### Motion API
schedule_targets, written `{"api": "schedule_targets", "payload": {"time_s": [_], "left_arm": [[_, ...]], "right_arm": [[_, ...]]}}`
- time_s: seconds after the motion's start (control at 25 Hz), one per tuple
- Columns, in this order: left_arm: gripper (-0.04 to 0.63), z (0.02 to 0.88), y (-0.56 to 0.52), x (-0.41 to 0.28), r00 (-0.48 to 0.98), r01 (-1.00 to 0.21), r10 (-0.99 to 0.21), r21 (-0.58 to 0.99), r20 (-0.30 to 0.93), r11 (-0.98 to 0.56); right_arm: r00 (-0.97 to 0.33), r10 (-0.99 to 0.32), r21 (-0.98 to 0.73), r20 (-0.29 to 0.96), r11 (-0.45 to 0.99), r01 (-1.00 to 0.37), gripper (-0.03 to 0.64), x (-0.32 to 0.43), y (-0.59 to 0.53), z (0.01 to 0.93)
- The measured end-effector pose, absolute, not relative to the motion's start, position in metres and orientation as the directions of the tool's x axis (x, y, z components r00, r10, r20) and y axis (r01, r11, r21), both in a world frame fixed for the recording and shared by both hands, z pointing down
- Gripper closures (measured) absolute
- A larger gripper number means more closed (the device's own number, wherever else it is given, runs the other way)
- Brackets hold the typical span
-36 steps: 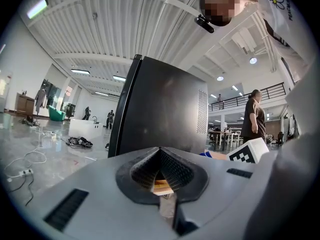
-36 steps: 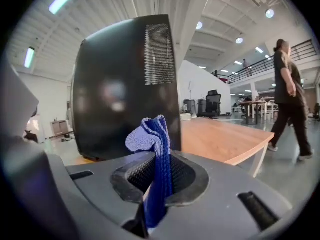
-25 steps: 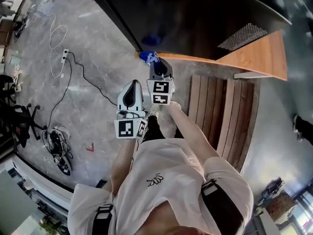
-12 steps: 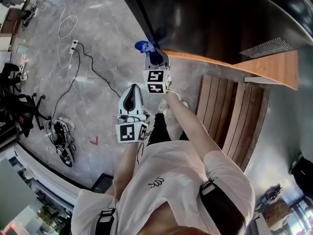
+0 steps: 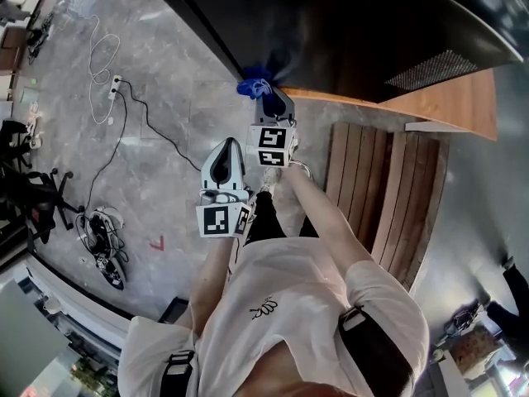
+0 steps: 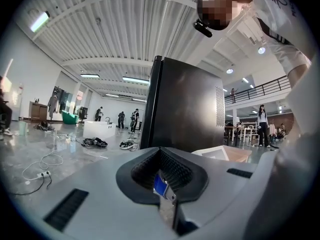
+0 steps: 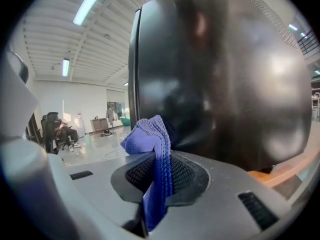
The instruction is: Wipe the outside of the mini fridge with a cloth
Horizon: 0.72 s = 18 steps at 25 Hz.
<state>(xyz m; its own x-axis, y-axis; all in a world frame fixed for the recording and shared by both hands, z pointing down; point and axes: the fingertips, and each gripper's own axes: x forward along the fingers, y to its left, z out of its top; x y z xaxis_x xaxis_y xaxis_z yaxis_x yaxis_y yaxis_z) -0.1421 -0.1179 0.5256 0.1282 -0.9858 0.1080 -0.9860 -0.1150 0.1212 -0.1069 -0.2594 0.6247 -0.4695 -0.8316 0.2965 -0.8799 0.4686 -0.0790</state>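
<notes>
The black mini fridge [image 5: 347,31] stands on a wooden platform [image 5: 450,98] at the top of the head view. My right gripper [image 5: 264,98] is shut on a blue cloth [image 5: 254,86], and the bunched cloth is up against the fridge's lower left corner. In the right gripper view the cloth [image 7: 152,144] sticks up from between the closed jaws of that gripper [image 7: 159,176], and the glossy fridge side [image 7: 225,79] sits just behind it. My left gripper [image 5: 228,145] hangs lower and further left, away from the fridge. It is shut [image 6: 162,179] with no cloth in it and points at the fridge [image 6: 187,109].
A slatted wooden pallet [image 5: 372,180] lies on the floor to the right of my arms. Cables [image 5: 132,118] and a power strip [image 5: 113,83] run over the grey floor on the left, near a bundle of gear [image 5: 99,251] and an office chair [image 5: 29,197]. People stand far off.
The right gripper with the blue cloth has shifted slightly along the fridge's lower corner. The left gripper has stayed in about the same place.
</notes>
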Motion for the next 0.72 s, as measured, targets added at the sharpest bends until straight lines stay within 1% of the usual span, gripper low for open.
{"api": "schedule_targets", "payload": {"time_s": [0.4, 0.72], "left_arm": [[0.591, 0.533, -0.133, -0.09, 0.201, -0.974, -0.973, 0.125, 0.113, -0.187], [0.591, 0.535, -0.137, -0.043, 0.252, -0.963, -0.96, 0.132, 0.122, -0.236]], "right_arm": [[-0.284, -0.904, -0.069, 0.318, 0.277, -0.958, 0.555, 0.027, -0.263, 0.638], [-0.126, -0.937, -0.044, 0.326, 0.118, -0.992, 0.555, 0.132, -0.266, 0.64]]}}
